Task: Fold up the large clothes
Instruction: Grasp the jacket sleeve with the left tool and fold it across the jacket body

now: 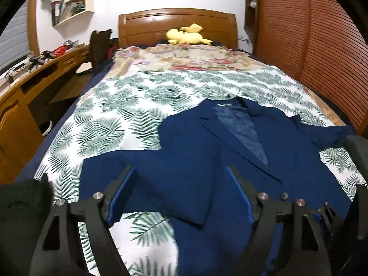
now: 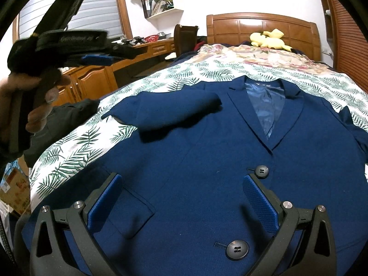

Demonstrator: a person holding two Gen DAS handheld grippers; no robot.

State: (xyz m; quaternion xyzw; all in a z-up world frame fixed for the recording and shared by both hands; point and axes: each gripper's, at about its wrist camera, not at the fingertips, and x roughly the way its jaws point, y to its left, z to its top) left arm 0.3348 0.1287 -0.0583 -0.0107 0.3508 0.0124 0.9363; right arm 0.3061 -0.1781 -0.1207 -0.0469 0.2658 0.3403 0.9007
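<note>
A navy blue blazer [image 1: 241,161] lies face up on the leaf-print bedspread [image 1: 115,119], collar toward the headboard and lining showing at the neck. In the right wrist view the blazer [image 2: 207,161] has one sleeve [image 2: 179,112] folded across its chest, and two dark buttons [image 2: 261,171] run down the front. My left gripper [image 1: 181,170] hovers open above that folded sleeve [image 1: 161,179] with nothing between its blue pads. It also shows in the right wrist view as the left gripper [image 2: 110,56], blurred, in a hand at the upper left. My right gripper [image 2: 181,177] stands open over the blazer's lower front, empty.
A yellow plush toy [image 1: 186,36] lies by the wooden headboard [image 1: 177,20]. A desk [image 1: 34,78] and chair [image 1: 99,46] run along the bed's left; slatted wardrobe doors [image 1: 310,46] stand on the right. A dark garment [image 2: 69,112] lies at the bed's left edge, with a cardboard box [image 2: 13,191] below.
</note>
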